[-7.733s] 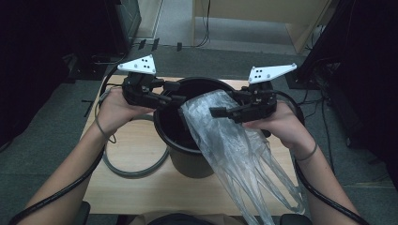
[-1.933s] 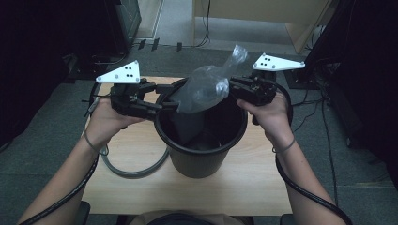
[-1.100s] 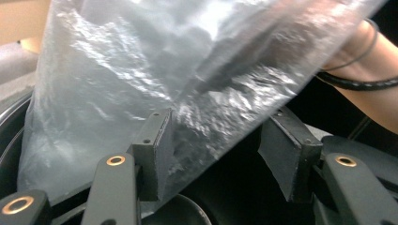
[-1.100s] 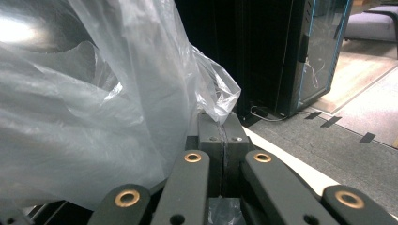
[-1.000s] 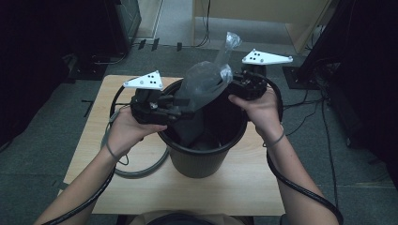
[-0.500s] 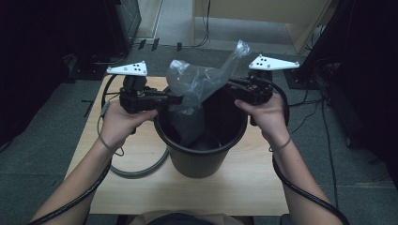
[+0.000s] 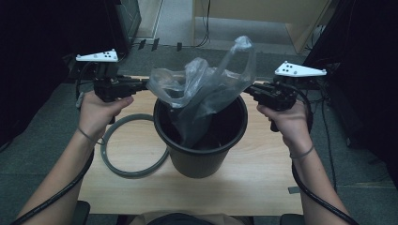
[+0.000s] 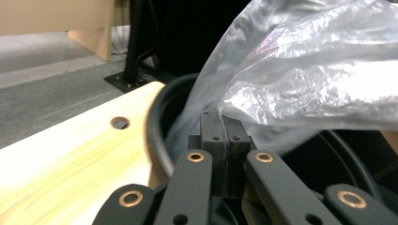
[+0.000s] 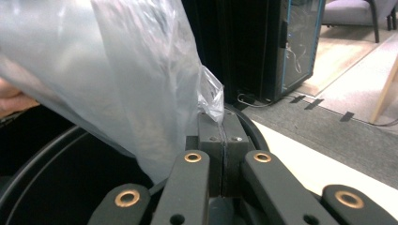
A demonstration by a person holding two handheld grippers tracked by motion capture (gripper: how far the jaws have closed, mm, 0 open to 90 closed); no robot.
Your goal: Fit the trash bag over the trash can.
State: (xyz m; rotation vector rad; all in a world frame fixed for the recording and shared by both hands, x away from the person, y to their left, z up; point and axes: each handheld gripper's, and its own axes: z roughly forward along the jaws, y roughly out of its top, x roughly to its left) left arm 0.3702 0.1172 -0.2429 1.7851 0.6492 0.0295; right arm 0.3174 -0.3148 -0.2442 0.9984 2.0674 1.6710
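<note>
I have the clear plastic bag point(image 7: 206, 89) stretched between my two tools above the black bin point(image 7: 202, 140), which stands on the wooden counter point(image 7: 263, 178). My left gripper point(image 7: 146, 84) is clenched on the bag's edge: in the left gripper view the jaws are pressed flat together with film caught between them. My right gripper point(image 7: 248, 89) is clenched likewise on the opposite edge, a small fold of film poking up from between the jaws in the right gripper view. The bag's lower part hangs down into the bin; its upper part billows above the rim.

The step, as I judge it, is opening the bag's mouth so it can line the bin. To do it well, I should draw both hands apart evenly, keep the pull gentle so the thin film does not tear at the pinch points, and bring each edge down outside the rim on its own side. The grey ring point(image 7: 133, 147) lying on the counter just beside the bin, on my left, probably goes on afterwards.

I can read no brand, label or writing on the bag, bin or ring.
</note>
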